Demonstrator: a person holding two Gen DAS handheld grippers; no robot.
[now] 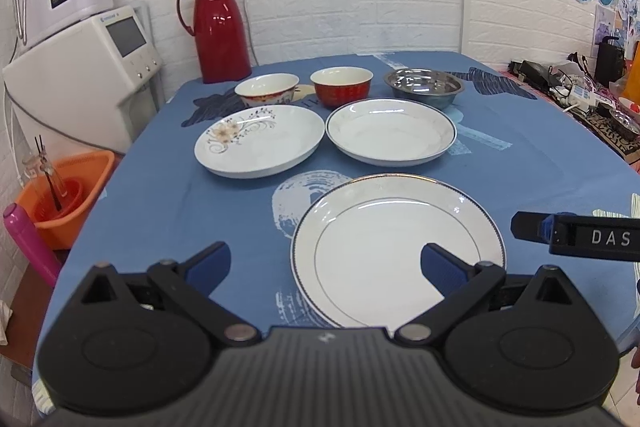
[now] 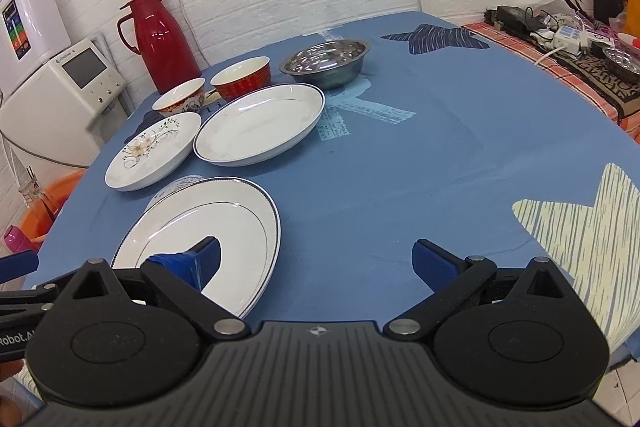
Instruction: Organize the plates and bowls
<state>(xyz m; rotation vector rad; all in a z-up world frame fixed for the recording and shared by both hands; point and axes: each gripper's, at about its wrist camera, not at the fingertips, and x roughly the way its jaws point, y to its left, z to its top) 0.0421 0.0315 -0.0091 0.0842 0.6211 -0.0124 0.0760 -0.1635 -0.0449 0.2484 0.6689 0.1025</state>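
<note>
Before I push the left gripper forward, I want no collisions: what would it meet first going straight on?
The open left gripper points over the near white flat plate with the dark rim line; beyond it lies the white deep plate with the blue rim. Height above the table is unclear, so it may pass above both.

A: What is the left gripper (image 1: 326,265) made of?

B: Matte black plastic: a ribbed central body, two round housings with triangular cut-outs, and angled link bars joined by silver pivot pins. Its fingers (image 1: 442,273) carry blue textured pads.

A: And the right gripper (image 2: 316,261)?

B: The same build, with a small white cross-in-circle mark on the ribbed body. One of its blue fingers (image 2: 208,259) has a lighter blue wrapping.

A: Any lettering?

B: White letters "DAS" on the right gripper's side, seen from the left wrist; "Robot.A" on the left gripper's side, seen from the right wrist.
</note>
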